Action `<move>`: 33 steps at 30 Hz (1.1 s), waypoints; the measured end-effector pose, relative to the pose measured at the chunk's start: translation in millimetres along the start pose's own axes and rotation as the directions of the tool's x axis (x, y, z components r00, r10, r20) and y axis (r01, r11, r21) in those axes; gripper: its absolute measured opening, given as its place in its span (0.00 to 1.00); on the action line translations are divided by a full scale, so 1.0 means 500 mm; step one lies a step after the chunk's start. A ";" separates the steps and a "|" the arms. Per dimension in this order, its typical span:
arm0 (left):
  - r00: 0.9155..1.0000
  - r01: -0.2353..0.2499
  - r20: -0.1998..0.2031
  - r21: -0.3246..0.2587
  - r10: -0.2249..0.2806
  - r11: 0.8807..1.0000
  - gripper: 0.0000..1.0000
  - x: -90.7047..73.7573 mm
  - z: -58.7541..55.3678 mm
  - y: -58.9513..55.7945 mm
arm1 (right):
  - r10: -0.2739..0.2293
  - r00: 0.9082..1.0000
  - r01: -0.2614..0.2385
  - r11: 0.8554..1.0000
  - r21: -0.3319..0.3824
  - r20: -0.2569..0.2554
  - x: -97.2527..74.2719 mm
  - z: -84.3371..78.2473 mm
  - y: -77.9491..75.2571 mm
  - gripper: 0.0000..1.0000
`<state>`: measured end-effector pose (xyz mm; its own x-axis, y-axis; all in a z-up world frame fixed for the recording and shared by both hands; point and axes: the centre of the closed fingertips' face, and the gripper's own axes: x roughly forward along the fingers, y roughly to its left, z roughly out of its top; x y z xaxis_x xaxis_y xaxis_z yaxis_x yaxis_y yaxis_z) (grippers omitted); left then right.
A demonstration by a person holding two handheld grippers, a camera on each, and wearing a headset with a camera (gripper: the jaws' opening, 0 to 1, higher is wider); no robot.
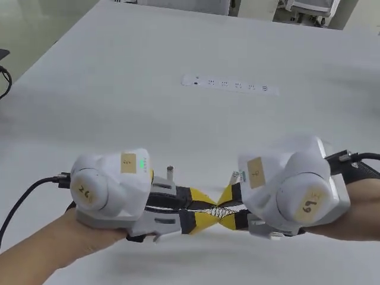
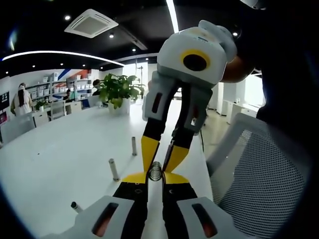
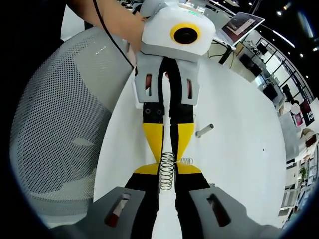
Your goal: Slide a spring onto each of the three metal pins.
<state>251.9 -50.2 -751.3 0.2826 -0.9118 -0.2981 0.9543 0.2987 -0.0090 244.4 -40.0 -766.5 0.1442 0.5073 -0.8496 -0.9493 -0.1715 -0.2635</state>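
The two grippers meet tip to tip over the bench, with one spring (image 3: 167, 174) caught between them. The right gripper (image 3: 167, 170) has its yellow-tipped jaws drawn in close around the coil, which runs lengthwise down the narrow gap between them. The left gripper (image 2: 155, 178) comes at it from the opposite side, its jaws likewise pinched in on the spring's other end, so from its own view you look at the coil end-on as a ring. Both pairs look clamped on that one spring, which is held off the white table (image 1: 178, 119) rather than lying on it. Just to the right of the right gripper's jaws a second spring (image 3: 186, 161) rests on the table, apart from the tips. Further out on that side, beyond the jaws, stands a metal pin (image 3: 204, 130). From the left gripper's view three bare pins stand to the left of its jaws: the near pin (image 2: 75, 205), the middle pin (image 2: 114, 169) and the far pin (image 2: 133, 146), none of them touching either gripper. A person's hands hold both tools, and a black cable (image 1: 24, 202) trails from the left one. Well beyond the jaws a white power strip (image 1: 228, 84) lies across the table, and a grey mesh chair (image 3: 65, 124) sits behind the left gripper.
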 end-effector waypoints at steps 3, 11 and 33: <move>1.000 0.004 -0.003 0.001 -0.004 1.000 0.01 0.000 0.000 -0.002 | -0.002 1.000 0.001 1.000 0.003 0.002 0.000 0.000 0.001 0.08; 1.000 0.006 0.004 -0.013 -0.006 1.000 0.01 -0.004 0.005 0.000 | -0.007 1.000 0.007 1.000 -0.002 0.017 -0.004 0.003 -0.003 0.09; 0.999 0.012 0.053 -0.048 -0.010 0.999 0.01 -0.018 0.028 0.001 | -0.009 0.998 0.002 0.994 0.105 0.068 -0.030 -0.040 -0.008 0.09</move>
<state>251.4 -45.6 -735.2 0.2780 -0.9284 -0.2467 0.9520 0.3006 -0.0584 251.9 -63.9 -762.0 0.1337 0.5649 -0.8142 -0.9731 -0.0807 -0.2158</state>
